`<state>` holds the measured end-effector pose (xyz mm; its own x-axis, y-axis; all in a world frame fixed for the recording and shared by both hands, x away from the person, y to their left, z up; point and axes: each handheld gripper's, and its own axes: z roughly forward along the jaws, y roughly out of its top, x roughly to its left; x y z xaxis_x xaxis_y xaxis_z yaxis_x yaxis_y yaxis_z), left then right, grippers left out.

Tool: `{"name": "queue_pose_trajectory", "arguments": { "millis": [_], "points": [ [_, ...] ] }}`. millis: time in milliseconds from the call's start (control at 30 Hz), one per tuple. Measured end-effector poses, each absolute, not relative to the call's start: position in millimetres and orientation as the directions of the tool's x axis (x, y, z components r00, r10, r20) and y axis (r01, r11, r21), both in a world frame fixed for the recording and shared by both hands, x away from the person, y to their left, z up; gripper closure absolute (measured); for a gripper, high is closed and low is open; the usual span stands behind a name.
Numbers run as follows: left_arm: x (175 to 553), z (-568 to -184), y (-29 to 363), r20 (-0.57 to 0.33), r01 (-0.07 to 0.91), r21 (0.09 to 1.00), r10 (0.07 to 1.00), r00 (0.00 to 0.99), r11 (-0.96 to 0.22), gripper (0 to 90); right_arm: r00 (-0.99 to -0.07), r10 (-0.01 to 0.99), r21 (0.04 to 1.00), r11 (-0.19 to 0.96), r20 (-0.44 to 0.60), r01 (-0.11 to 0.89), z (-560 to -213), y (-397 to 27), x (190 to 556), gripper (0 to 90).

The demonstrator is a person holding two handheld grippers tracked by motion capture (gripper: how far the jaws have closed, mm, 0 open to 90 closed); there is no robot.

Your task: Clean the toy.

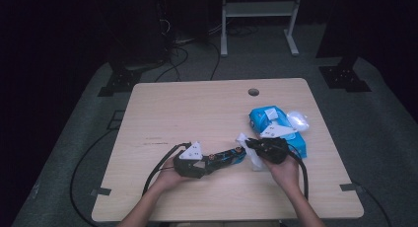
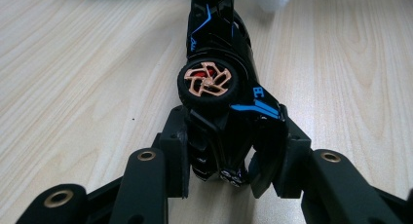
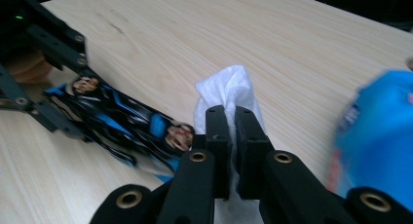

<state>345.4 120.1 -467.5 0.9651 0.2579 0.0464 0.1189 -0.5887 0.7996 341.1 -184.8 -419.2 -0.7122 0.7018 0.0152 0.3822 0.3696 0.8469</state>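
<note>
1. Toy car [image 2: 219, 83]: black body with blue trim and copper-coloured wheels. It lies on its side low on the table [image 1: 197, 113], between the 2 hands. Its long axis runs roughly left to right in the high view, with the far end [image 1: 231, 155] tilted slightly away from the person.
2. Left hand-held gripper [image 2: 224, 165]: narrowed down onto the near end of the car, a pad pressed to each flank. The car is pinned and steady.
3. Wet wipe [image 3: 226, 95]: white and crumpled, pinched in the right hand-held gripper [image 3: 233, 151], whose jaws are nearly together with the wipe squeezed between them.
4. Key relation: the wipe sits just beside the car's free end [image 3: 178, 136], on the side away from the left grip. The right hand is nearer that end; judged next move is a stroke along the car's long axis toward the left hand.
5. Blue wipe pack [image 1: 276, 131]: on the table just beyond the right hand, flap lifted. I cannot tell how much is left inside.
</note>
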Motion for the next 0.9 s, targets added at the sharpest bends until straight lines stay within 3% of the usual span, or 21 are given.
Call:
{"name": "queue_pose_trajectory", "arguments": {
  "millis": [133,333,567,900],
  "points": [
    [345,-468,119,0.048,0.119,0.800,0.260,0.964,-0.588,58.2,-0.711,0.702,0.840,0.367,0.032,0.400,-423,-189,340,85.7],
    [345,-468,119,0.049,0.120,0.799,0.263,0.964,-0.589,58.2,-0.773,0.635,0.835,0.418,0.014,0.358,-424,-160,336,85.6],
    [346,-468,119,0.049,0.117,0.800,0.259,0.965,-0.589,58.2,-0.750,0.661,0.828,0.413,0.014,0.379,-426,-168,340,85.7],
    [345,-467,119,0.052,0.116,0.797,0.259,0.964,-0.593,58.2,-0.818,0.572,0.833,0.427,0.051,0.351,-428,-137,339,85.7]
  ]
}}
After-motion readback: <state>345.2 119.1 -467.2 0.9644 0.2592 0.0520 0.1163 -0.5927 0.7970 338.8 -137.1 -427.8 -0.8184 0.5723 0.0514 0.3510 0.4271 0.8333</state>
